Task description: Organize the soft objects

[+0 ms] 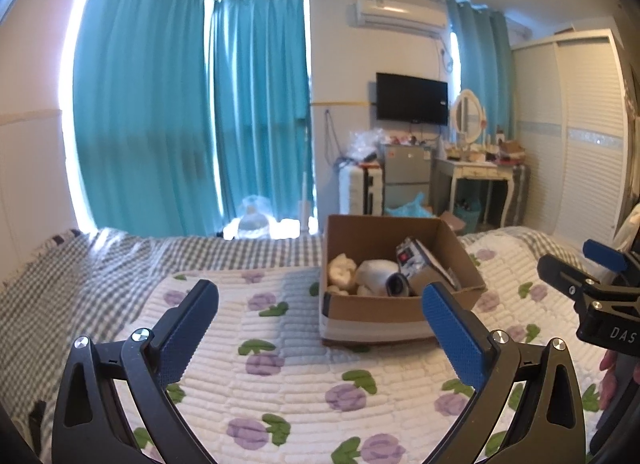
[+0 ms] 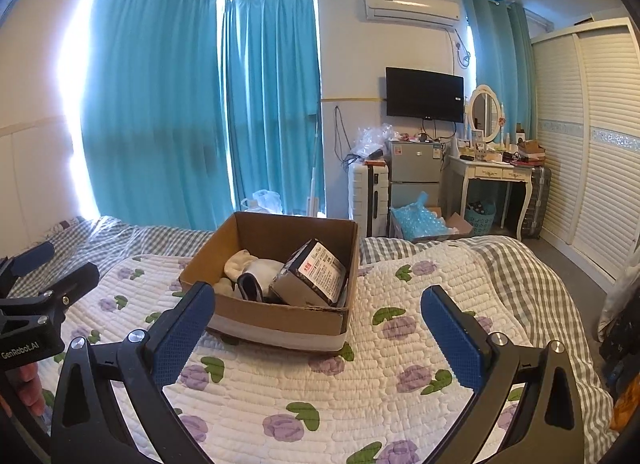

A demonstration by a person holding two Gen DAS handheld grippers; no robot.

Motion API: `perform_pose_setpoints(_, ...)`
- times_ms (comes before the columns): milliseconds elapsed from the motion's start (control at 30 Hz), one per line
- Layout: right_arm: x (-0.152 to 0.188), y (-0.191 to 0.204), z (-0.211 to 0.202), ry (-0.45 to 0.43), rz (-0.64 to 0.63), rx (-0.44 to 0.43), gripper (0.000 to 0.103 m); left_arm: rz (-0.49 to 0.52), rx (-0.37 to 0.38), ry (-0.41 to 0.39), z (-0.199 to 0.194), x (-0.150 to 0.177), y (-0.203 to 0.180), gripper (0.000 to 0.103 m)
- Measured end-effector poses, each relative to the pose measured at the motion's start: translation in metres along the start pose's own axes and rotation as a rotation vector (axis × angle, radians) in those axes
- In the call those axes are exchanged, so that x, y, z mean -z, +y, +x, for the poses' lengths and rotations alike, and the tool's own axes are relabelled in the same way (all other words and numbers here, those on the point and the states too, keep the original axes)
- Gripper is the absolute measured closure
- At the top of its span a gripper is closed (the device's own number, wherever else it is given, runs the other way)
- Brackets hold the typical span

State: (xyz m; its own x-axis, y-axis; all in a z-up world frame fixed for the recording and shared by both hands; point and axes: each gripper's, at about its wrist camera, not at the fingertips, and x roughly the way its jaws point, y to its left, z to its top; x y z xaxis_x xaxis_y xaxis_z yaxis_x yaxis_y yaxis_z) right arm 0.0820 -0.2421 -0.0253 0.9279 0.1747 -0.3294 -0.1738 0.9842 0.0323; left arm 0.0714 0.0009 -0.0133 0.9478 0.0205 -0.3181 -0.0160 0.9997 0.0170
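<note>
Left wrist view: the left gripper [image 1: 320, 328] is held spread wide above the floral quilt [image 1: 280, 384], nothing between its blue pads [image 1: 188, 328]. Ahead and slightly to the right of its centreline, the cardboard box [image 1: 380, 312] is seen resting on the quilt, its long side facing the camera. Inside it, a cream soft item [image 1: 340, 270] is lodged at the left end, a white rolled item with a dark opening [image 1: 380, 278] lies in the middle, and a printed packet [image 1: 416, 260] is propped at the right. At the far right edge, the right gripper [image 1: 600, 264] is partly seen; from this view its opening cannot be judged.

Right wrist view: the left gripper [image 2: 40, 264] is glimpsed at the left edge. The cardboard box [image 2: 280, 320] is placed ahead and left of centre, one corner turned towards the camera. The cream item [image 2: 240, 264], the white roll [image 2: 256, 276] and the dark packet [image 2: 312, 276] are seen in it, left to right. The right gripper [image 2: 318, 328] is also held fully apart and empty.

The box is judged to sit between the two grippers, roughly equally near each; the soft items at its left end are better approached by the left gripper, moving forward and downward.
</note>
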Motion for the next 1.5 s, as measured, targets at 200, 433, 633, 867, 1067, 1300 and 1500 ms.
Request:
perform_pose_setpoints(200,0.001,0.0036,0.0007,0.005,-0.003,-0.009,0.0,-0.004,-0.001,0.004,0.0005,0.0016,0.0018,0.0)
perform_pose_setpoints(433,0.0023,0.0052,0.0015,0.009,-0.007,-0.015,0.0,-0.01,-0.002,0.01,0.0013,0.0024,0.0029,0.0)
perform_pose_setpoints(633,0.0037,0.0066,0.0016,0.013,-0.009,-0.022,0.0,-0.01,-0.002,0.011,0.0011,0.0023,0.0027,0.0)
perform_pose_setpoints(867,0.0041,0.0072,0.0017,0.016,-0.006,-0.023,0.0,-0.014,0.002,0.007,-0.0017,0.0032,0.004,0.0)
perform_pose_setpoints(1067,0.0045,0.0058,0.002,0.019,-0.004,-0.023,0.0,-0.014,0.003,0.011,-0.0019,0.0032,0.0047,0.0)
perform_pose_setpoints(1300,0.0066,0.0068,0.0046,0.028,-0.004,-0.019,0.0,-0.015,-0.011,0.007,-0.0051,0.0014,0.0056,0.0)
perform_pose_setpoints(1500,0.0067,0.0071,0.0056,0.032,-0.004,-0.021,0.0,-0.019,-0.01,0.014,-0.0037,0.0011,0.0061,0.0)
